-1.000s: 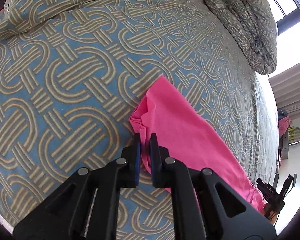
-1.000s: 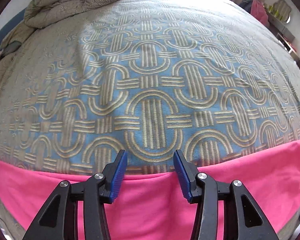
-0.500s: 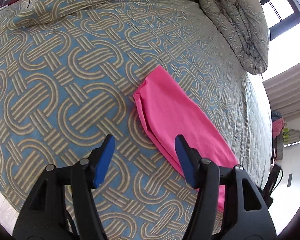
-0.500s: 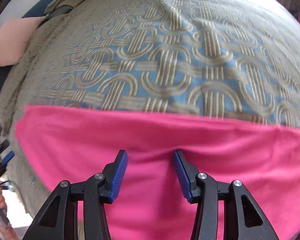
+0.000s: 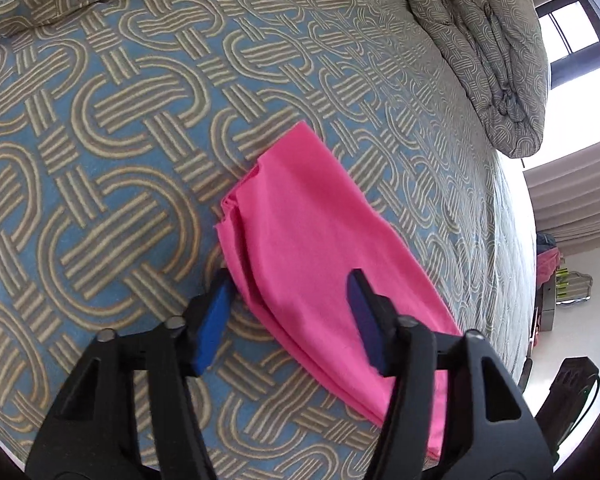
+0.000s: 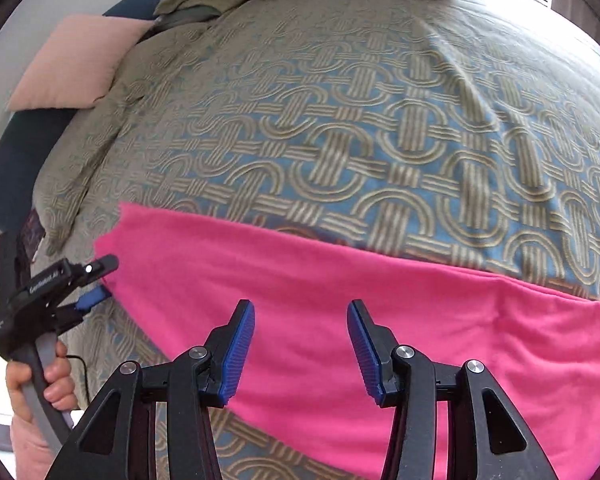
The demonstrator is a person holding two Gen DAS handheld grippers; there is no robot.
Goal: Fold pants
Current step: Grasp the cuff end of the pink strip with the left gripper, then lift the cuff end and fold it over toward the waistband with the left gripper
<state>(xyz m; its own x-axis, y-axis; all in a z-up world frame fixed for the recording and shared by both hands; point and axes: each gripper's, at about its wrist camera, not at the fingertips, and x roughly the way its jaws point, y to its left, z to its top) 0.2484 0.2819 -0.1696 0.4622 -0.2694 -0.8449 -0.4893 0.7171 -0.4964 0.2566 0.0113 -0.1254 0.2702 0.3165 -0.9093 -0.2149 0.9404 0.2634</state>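
On patterned bedspread (image 5: pixel 100 128) lie pink pants (image 5: pixel 312 248), window (image 5: pixel 572 36) behind.

1. The pants (image 5: pixel 324 248) are plain bright pink.
2. The bedspread (image 5: pixel 112 128) is blue with tan interlocking striped loops.
3. The bunched duvet (image 5: pixel 496 60) seems grey-olive with the same loops.
4. The pillow (image 6: pixel 72 60) is pale pink.
5. Each gripper is black with blue pads (image 6: pixel 236 356).

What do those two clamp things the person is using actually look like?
Both are black plastic. The right gripper has triangular cut-outs, silver screws and ribbed blue pads. The left gripper has matching blue pads, small white lettering on its body, a curved grey handle and a thin black cable.
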